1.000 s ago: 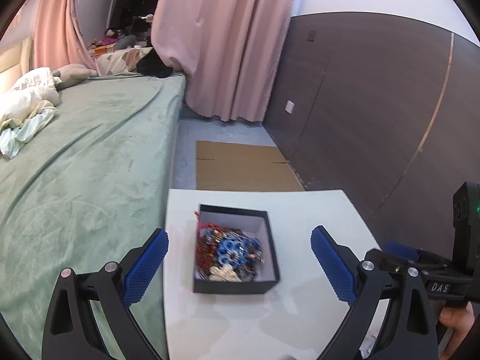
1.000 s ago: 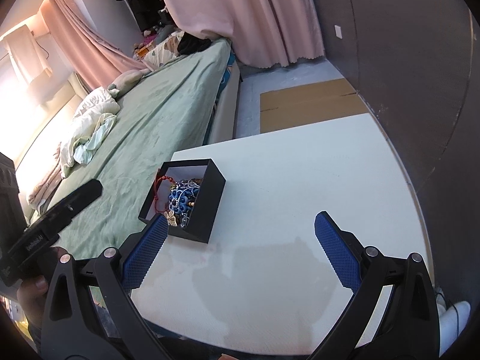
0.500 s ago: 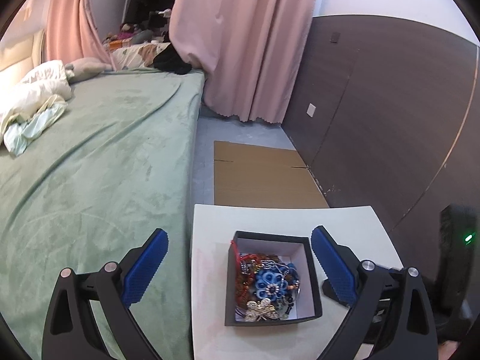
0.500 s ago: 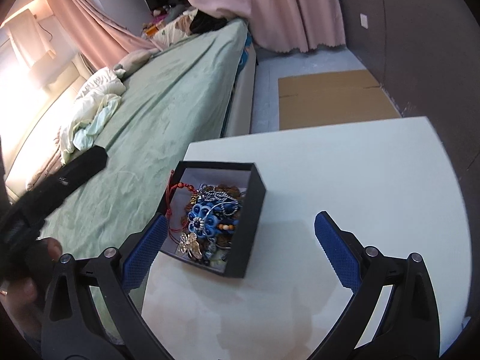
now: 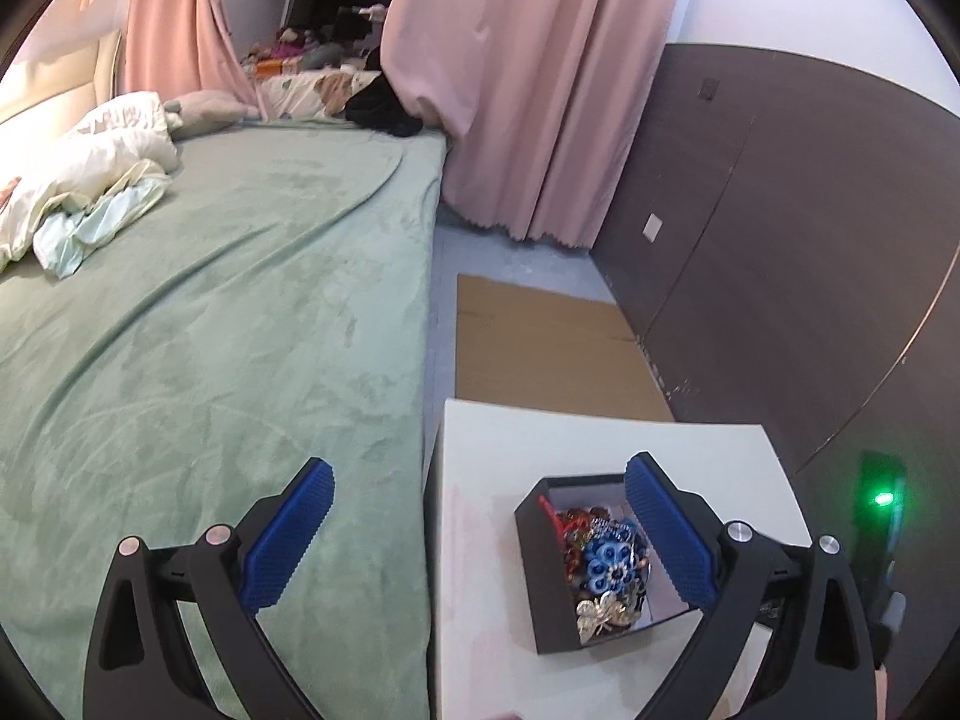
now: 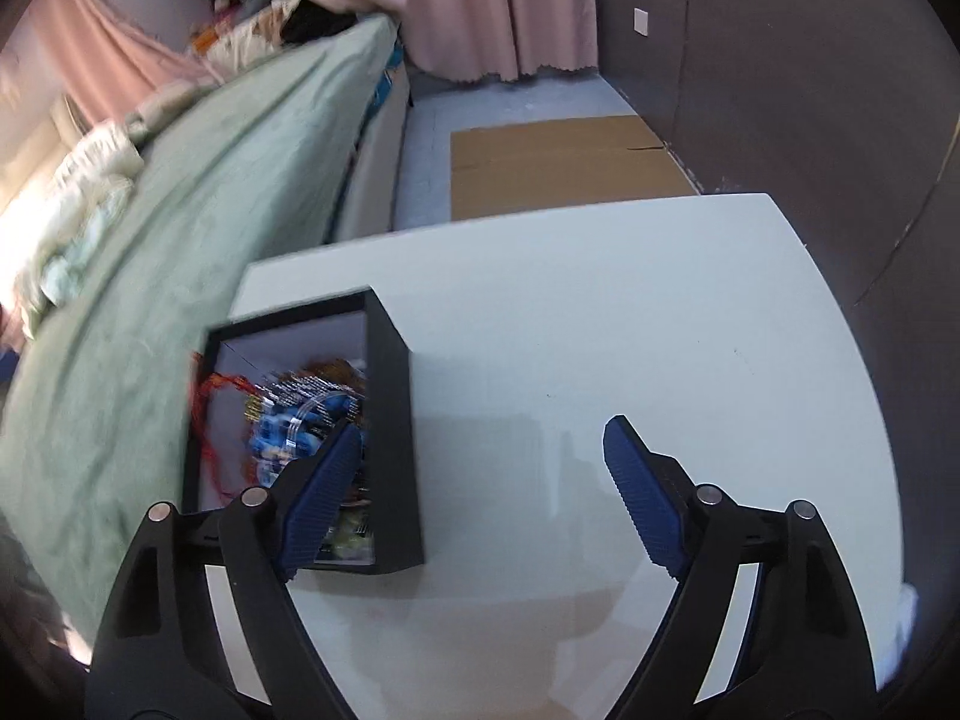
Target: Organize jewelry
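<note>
Our right gripper (image 6: 480,480), fingers wide apart, has come down to straddle the right wall of the black box (image 6: 393,420) near the table's (image 6: 660,330) left edge, jewelry (image 5: 603,564) heaped inside, while our left gripper (image 5: 480,540), likewise spread and empty, has swung toward the bed (image 5: 210,330), so we judge a grasp is near.

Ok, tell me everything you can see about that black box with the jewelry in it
The black box is small, square, open-topped, lidless, with matte dark walls and a pale lining. It sits flat on the white table near the bed-side edge. Inside lies a tangled heap: a blue flower piece, red cord, gold brooch. Both open grippers are near it; neither grips it.
</note>
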`<state>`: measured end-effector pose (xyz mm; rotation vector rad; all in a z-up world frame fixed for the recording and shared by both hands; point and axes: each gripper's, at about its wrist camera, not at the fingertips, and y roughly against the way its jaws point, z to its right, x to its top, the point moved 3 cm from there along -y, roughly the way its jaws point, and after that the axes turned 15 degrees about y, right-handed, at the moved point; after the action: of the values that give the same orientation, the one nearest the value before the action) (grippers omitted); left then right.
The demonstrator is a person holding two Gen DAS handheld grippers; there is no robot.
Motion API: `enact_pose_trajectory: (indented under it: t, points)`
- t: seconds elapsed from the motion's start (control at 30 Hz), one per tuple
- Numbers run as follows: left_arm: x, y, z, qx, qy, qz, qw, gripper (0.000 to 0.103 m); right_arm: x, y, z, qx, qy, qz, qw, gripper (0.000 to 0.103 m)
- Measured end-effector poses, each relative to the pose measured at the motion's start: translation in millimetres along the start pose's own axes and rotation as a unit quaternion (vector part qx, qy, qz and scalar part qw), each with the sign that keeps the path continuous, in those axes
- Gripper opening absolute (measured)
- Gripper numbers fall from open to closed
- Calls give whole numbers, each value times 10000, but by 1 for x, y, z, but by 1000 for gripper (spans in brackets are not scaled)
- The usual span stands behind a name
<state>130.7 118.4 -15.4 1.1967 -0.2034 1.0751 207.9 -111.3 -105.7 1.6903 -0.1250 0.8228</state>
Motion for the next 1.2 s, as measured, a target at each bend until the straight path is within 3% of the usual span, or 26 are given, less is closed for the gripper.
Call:
enact_pose_trajectory:
  t: [0.17,0.3,1.2]
  points:
    - [-14,3,20,-180,-346,-214,9990,94,0,35,14,351,-211,353,9985,83]
    - [-28,9,38,-326,-587,-288,9973,94,-6,50,30,599,-405,357,9967,83]
    - [-78,36,63,-262,-1008,-192,9944,94,-42,104,50,654,-396,682,9947,85]
